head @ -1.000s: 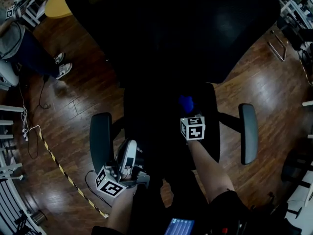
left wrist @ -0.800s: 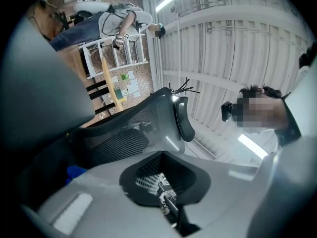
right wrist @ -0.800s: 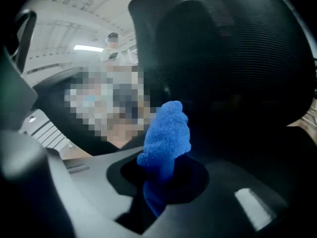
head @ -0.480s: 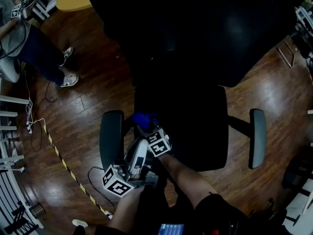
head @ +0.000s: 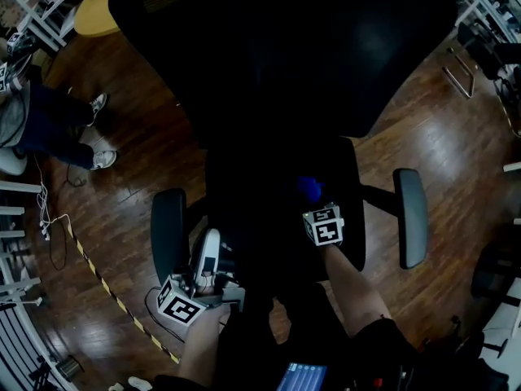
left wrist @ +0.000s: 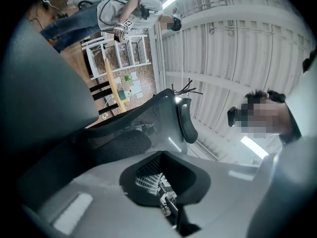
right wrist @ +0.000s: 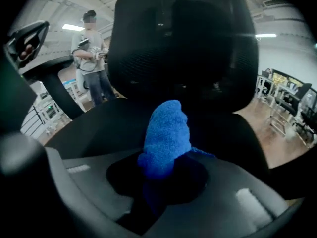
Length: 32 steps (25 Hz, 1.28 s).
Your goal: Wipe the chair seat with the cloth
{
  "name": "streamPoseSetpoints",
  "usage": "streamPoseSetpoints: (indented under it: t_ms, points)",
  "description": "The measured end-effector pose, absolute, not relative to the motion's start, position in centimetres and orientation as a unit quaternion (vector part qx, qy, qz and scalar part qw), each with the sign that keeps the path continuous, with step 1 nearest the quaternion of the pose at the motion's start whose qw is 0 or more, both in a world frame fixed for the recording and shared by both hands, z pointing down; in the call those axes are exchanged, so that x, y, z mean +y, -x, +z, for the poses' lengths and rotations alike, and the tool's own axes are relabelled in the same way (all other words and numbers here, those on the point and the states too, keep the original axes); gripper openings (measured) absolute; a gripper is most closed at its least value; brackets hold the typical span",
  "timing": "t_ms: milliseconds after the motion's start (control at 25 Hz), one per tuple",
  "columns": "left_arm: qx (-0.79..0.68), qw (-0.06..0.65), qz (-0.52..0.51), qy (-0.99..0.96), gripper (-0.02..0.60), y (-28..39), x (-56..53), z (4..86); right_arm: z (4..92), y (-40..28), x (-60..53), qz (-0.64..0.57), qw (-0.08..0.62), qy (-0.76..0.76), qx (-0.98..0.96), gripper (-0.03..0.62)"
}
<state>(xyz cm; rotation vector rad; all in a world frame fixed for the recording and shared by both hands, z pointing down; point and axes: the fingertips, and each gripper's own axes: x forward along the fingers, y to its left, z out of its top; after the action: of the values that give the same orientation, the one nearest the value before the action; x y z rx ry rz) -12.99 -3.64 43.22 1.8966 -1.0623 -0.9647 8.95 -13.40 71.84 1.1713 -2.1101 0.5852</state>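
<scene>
The black office chair fills the head view, its seat (head: 269, 210) in the middle and its mesh backrest (head: 285, 47) above. My right gripper (head: 314, 204) is over the seat's right half, shut on a bunched blue cloth (head: 309, 188). In the right gripper view the cloth (right wrist: 166, 133) sticks up from the closed jaws of the right gripper (right wrist: 163, 162), with the seat (right wrist: 104, 118) and backrest (right wrist: 183, 43) beyond. My left gripper (head: 208, 252) is off the seat's front left corner, beside the left armrest (head: 168, 235), shut and holding nothing. In its own view the left gripper (left wrist: 163, 182) points up at the chair.
The right armrest (head: 411, 217) stands out over the dark wood floor. A person (head: 49, 120) stands at the upper left near white racks. Yellow-black tape (head: 106, 287) and a cable run across the floor at the left. A yellow table (head: 94, 10) is behind the chair.
The right gripper swept the cloth to the seat's front left half a second ago and is back on the right half now. The left gripper has barely moved.
</scene>
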Motion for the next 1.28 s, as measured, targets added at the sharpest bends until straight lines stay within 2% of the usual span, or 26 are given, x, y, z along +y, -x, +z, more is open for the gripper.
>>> streamPoseSetpoints:
  t_ms: [200, 320, 480, 640, 840, 1000, 1120, 1280]
  points:
    - [-0.415, 0.374, -0.371, -0.742, -0.008, 12.6, -3.6, 43.4, 70.3, -21.4, -13.5, 0.216, 0.342, -0.526, -0.748, 0.08]
    - [-0.412, 0.375, -0.371, -0.743, -0.008, 12.0, -3.5, 43.3, 69.9, -23.4, -13.2, 0.219, 0.335, -0.541, -0.74, 0.08]
    - [-0.411, 0.375, -0.372, -0.743, -0.008, 11.6, -3.6, 43.2, 69.3, -22.8, -13.4, 0.226, 0.326, -0.562, -0.726, 0.08]
    - [-0.41, 0.374, -0.379, -0.741, -0.008, 11.7, -3.4, 42.8, 67.8, -15.4, -13.2, 0.238, 0.28, -0.527, -0.766, 0.08]
    - [-0.415, 0.364, -0.388, -0.738, -0.008, 13.4, -2.9, 42.1, 67.1, 0.6, -10.3, 0.249, 0.243, -0.422, -0.837, 0.08]
    - [-0.421, 0.357, -0.393, -0.735, -0.008, 14.1, -2.3, 41.8, 67.8, 10.7, -5.2, 0.257, 0.246, -0.333, -0.873, 0.08]
    - [-0.424, 0.357, -0.393, -0.733, -0.008, 14.4, -2.0, 41.9, 68.8, 15.5, -0.3, 0.291, 0.242, -0.272, -0.885, 0.08]
    - [-0.425, 0.358, -0.394, -0.733, -0.008, 14.6, -1.7, 42.0, 69.2, 16.3, 1.7, 0.28, 0.235, -0.267, -0.892, 0.08]
